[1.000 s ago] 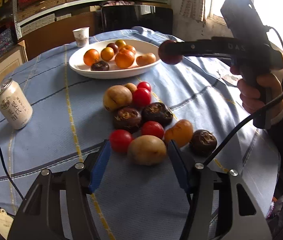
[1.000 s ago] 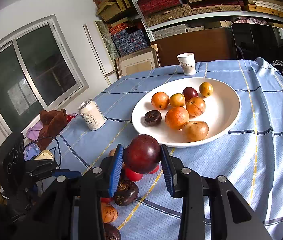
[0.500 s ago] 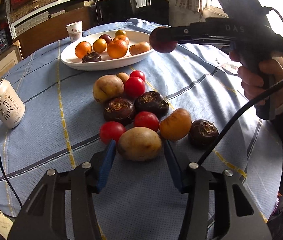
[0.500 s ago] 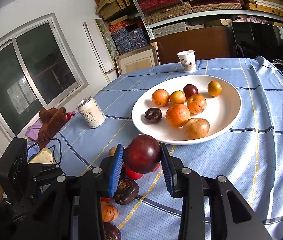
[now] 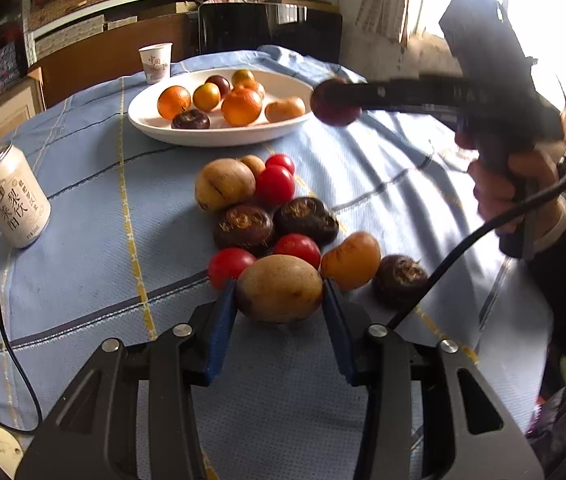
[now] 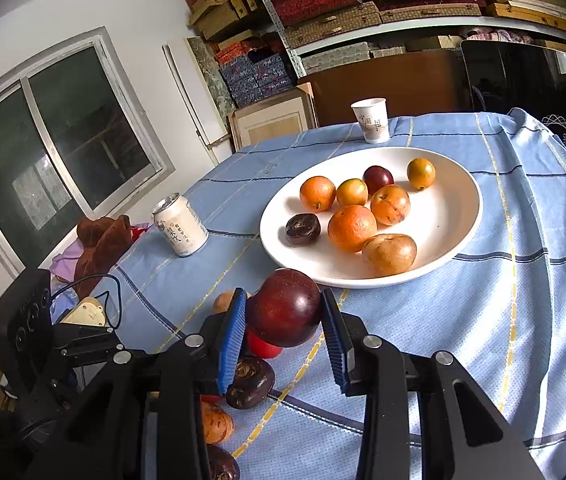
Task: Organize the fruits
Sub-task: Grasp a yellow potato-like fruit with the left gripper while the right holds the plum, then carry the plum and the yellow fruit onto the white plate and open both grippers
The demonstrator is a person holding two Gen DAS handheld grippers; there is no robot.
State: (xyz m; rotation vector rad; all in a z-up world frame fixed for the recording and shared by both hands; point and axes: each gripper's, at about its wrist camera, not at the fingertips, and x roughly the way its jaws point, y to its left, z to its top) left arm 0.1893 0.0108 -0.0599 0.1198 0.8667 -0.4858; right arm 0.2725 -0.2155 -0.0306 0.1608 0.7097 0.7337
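In the left wrist view a tan oval fruit (image 5: 279, 288) lies on the blue cloth at the near edge of a loose pile of red tomatoes (image 5: 275, 186), dark chestnut-like fruits (image 5: 243, 226) and an orange fruit (image 5: 351, 260). My left gripper (image 5: 279, 298) is closing on the tan fruit, and both blue pads touch its sides. My right gripper (image 6: 285, 312) is shut on a dark red plum (image 6: 285, 306) and holds it in the air just short of the white plate (image 6: 363, 278). The plate (image 5: 219, 140) holds several orange, tan and dark fruits.
A drink can (image 5: 13, 200) stands at the left, and a paper cup (image 5: 156, 62) stands behind the plate. A black cable (image 5: 3, 320) trails over the cloth at the near left. A person's hand (image 5: 515, 184) grips the right tool. Shelves and boxes ring the table.
The left jaws have narrowed around the tan fruit until the pads meet its sides. The right gripper has kept still with the plum.
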